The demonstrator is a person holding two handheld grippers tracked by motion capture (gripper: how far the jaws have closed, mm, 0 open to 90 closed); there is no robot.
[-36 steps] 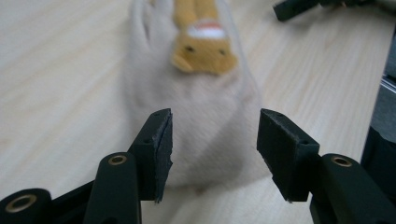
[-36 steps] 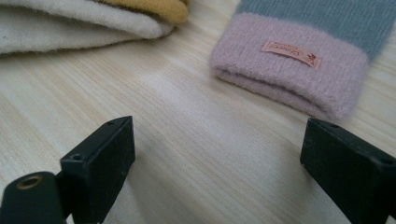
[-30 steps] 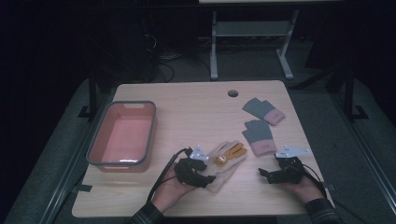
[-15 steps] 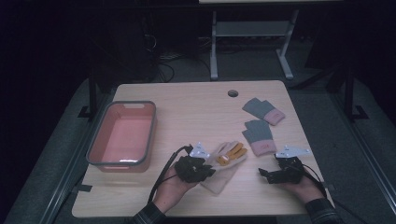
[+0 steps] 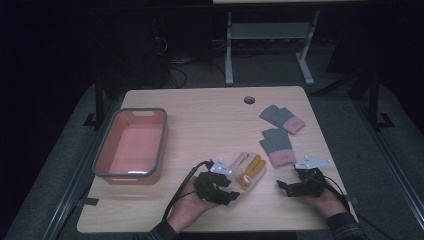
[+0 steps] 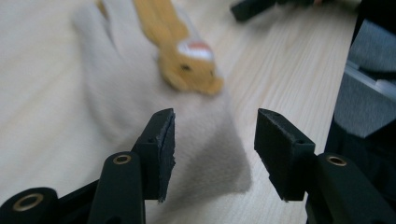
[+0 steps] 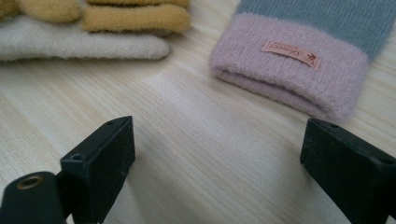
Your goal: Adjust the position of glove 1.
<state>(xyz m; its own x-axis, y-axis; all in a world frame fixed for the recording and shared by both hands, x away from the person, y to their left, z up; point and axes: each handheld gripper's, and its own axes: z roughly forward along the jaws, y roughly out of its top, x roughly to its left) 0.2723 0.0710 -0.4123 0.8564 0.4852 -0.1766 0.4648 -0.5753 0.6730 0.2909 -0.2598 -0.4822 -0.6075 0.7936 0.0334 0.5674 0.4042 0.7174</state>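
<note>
The left gripper (image 6: 215,149) has just been opening, jaws half apart over the cream glove's (image 6: 140,107) cuff, gripping nothing; the right gripper (image 7: 219,163) gapes wide, empty.

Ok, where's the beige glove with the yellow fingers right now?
In the high view, the beige glove lies near the table's front edge, just ahead of the left gripper.

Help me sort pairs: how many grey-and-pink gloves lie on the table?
2. One grey-and-pink glove lies near the table's far right corner; the other grey-and-pink glove lies just nearer the person, beside the beige-and-yellow glove. None seems hidden.
</note>
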